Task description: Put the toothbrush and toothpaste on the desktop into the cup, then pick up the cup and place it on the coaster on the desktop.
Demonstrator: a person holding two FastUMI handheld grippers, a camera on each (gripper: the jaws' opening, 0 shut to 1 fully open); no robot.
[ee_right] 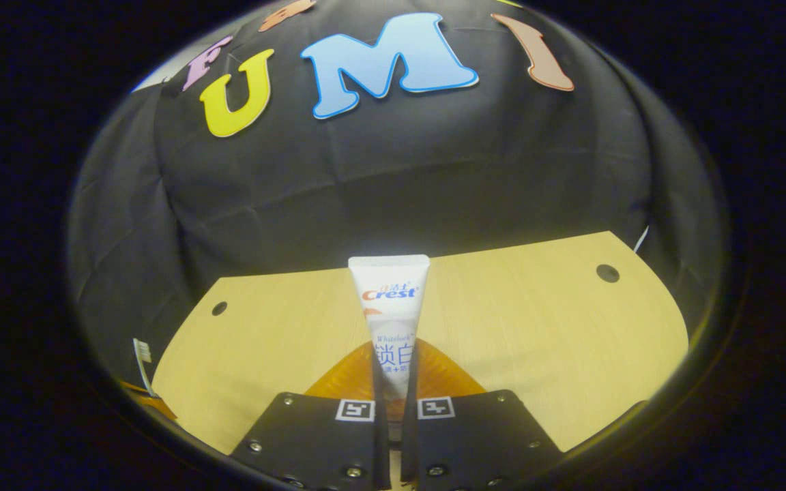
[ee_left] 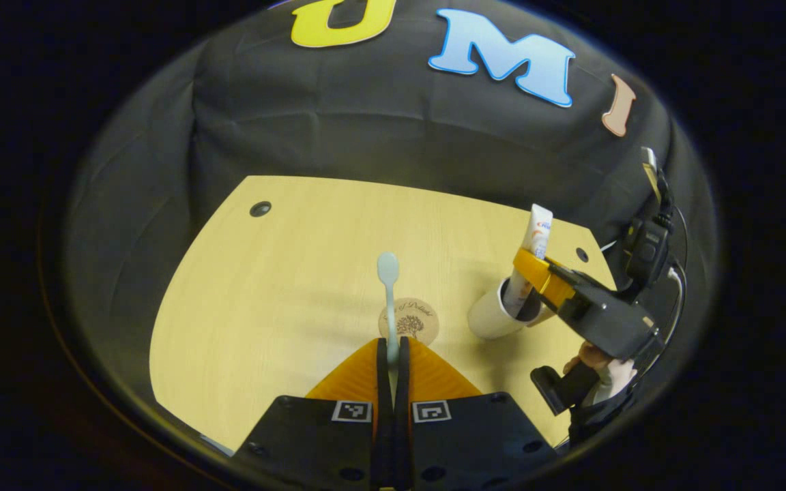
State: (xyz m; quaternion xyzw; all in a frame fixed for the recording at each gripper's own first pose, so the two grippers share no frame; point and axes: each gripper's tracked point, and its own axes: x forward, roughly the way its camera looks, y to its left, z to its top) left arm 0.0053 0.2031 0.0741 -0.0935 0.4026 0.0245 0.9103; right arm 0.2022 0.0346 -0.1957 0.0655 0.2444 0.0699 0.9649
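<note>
My left gripper (ee_left: 393,348) is shut on the handle of a pale blue toothbrush (ee_left: 388,286), whose head points away from me above the desktop. Just past the fingertips lies a round brown coaster (ee_left: 415,320) with a tree print. To its right stands a white cup (ee_left: 492,317). My right gripper (ee_left: 533,269), held by a hand (ee_left: 601,361), is shut on a white toothpaste tube (ee_left: 536,239) whose lower end dips into the cup's mouth. In the right gripper view the tube (ee_right: 391,307) stands upright between my right gripper's (ee_right: 394,368) fingers; the cup is hidden below. The toothbrush head (ee_right: 142,353) shows at the far left.
The light wooden desktop (ee_left: 284,286) has small dark cable holes near its far left (ee_left: 260,209) and far right (ee_left: 582,254) corners. Black cloth wall stands close behind the desk. Cables hang by the right gripper's body (ee_left: 649,245).
</note>
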